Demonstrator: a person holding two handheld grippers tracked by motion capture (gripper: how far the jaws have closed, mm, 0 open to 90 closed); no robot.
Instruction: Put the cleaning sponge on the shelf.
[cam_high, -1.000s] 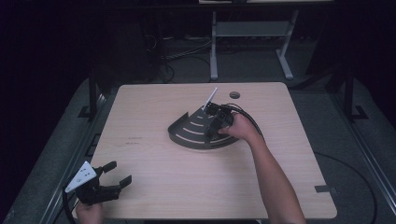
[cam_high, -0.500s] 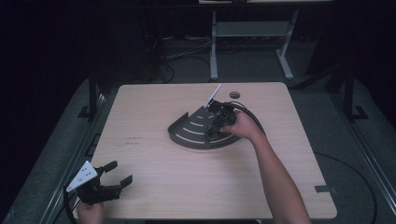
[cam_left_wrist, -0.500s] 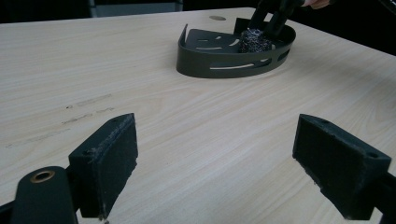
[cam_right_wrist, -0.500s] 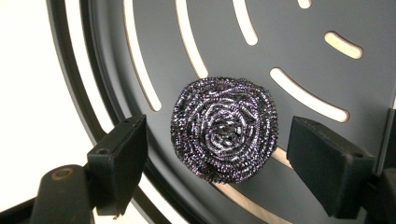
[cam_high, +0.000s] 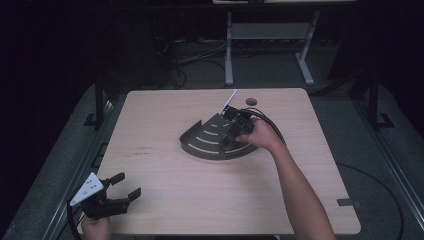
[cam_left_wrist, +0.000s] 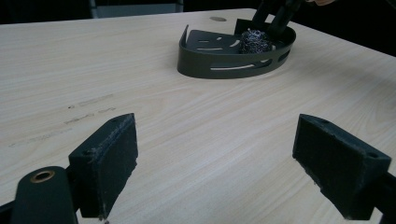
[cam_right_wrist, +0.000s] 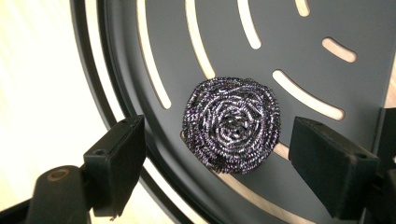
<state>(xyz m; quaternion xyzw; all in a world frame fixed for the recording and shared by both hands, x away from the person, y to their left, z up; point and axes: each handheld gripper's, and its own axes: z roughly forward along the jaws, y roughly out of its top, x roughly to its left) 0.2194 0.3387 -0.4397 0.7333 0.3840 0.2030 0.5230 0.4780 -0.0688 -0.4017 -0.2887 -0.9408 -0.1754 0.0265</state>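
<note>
Since the earlier frames the right tongs (cam_high: 231, 141) have shifted only slightly over the tray, the hand settling a little lower and toward the curved rim, while the left tongs (cam_high: 122, 190) have stayed parked at the near left corner of the desk (cam_high: 165, 125). Current state: the steel scourer (cam_right_wrist: 232, 123) lies on the slotted floor of the dark quarter-round tray (cam_high: 200, 142), near its curved wall; the left gripper view confirms the scourer (cam_left_wrist: 253, 41) sitting inside the tray (cam_left_wrist: 205, 58) with the right tongs directly above it. The right tongs (cam_right_wrist: 233, 163) are spread wide apart, one pad on each side of the scourer, neither pad touching it (a clear gap shows on both sides). The scourer is centred between the pads and slightly ahead of them. The left tongs (cam_left_wrist: 219, 163) are likewise spread apart and hold nothing, hovering low over bare desk, well apart from the tray. Progress assessment: the work appears to concern the scourer and the tray, and the pictures cannot settle whether the scourer has just been released into the tray or is about to be gripped. If a pick-up is intended, alignment is done; closing the pads and lifting remain. If placement was intended, only withdrawal of the right tongs remains.
</note>
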